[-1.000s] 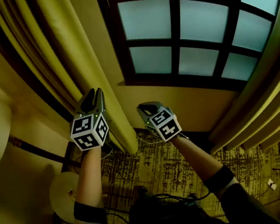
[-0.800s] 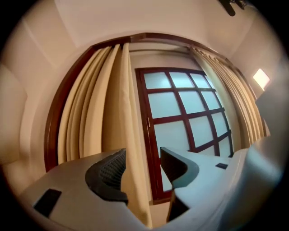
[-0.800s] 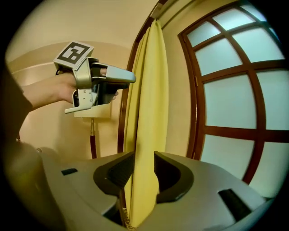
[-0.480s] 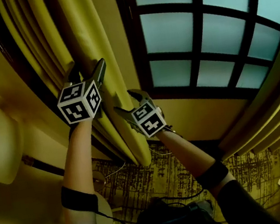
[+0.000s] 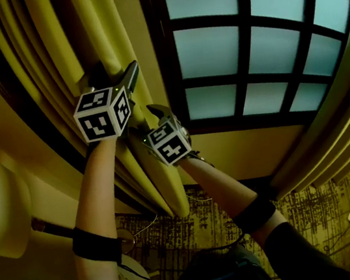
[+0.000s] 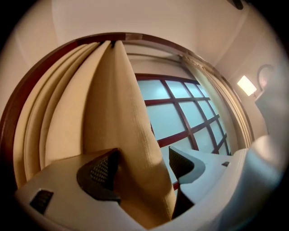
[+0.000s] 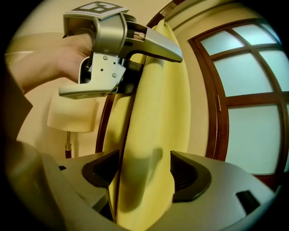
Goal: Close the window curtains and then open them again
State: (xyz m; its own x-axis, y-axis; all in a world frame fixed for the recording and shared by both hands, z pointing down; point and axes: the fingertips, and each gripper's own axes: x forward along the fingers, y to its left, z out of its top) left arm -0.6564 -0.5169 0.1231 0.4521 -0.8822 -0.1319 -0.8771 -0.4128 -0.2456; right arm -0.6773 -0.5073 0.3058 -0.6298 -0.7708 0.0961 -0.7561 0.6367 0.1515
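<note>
Standing close to the window (image 5: pixel 245 39), with both arms raised toward the left curtain (image 5: pixel 87 24) — thick yellow folds, gathered against the dark wooden frame at the window's left side. Straddling its front fold with the left gripper (image 6: pixel 142 164): jaws spread wide and just been opening, with fabric resting against the left pad (image 6: pixel 101 169) and a clear gap before the right one. No clamp on the cloth. Just below and beside it, on the same fold, the right gripper (image 7: pixel 144 169), also with jaws apart and just been opening; between its pads, the fold filling most of the gap, loose and unpinched. From that gripper's view, the left gripper overhead, held in a hand (image 7: pixel 63 56), with one jaw reaching across the curtain. Beyond the fold, pale blue panes crossed by dark bars. At the far right, the right curtain (image 5: pixel 338 130), likewise drawn back — glass uncovered between the two. Left of the raised arms, a cream lampshade (image 7: pixel 74 115) on a thin stand. Down below, patterned carpet (image 5: pixel 178 241) and a black band (image 5: pixel 96 244) round the left forearm.
</note>
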